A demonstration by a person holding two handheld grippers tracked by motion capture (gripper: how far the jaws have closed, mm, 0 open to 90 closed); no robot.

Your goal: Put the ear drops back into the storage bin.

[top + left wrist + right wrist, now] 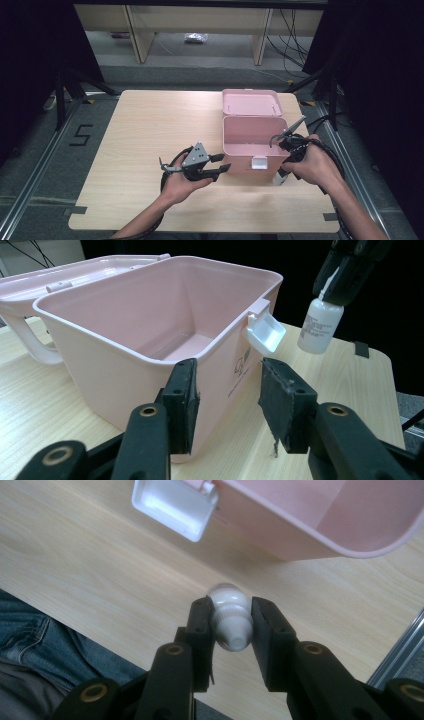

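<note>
An open pink box [255, 142] stands at the table's right, its lid [251, 102] folded back and a white latch [259, 162] on its front wall. My right gripper [284, 171] points down by the box's front right corner, shut on the cap end of a small white bottle [279, 179]. In the right gripper view the bottle [229, 612] sits between the pads of the gripper [230, 625]. My left gripper [226, 162] is open and empty, level with the box's front left. Its view shows the gripper [227, 400], the empty box [150, 325], the latch [265, 332] and the bottle [320, 325].
The wooden table [150, 130] has bare room to the left of the box and in front of it. A person's jeans [40, 650] show below the near edge. Dark stands and cables [320, 75] flank the table.
</note>
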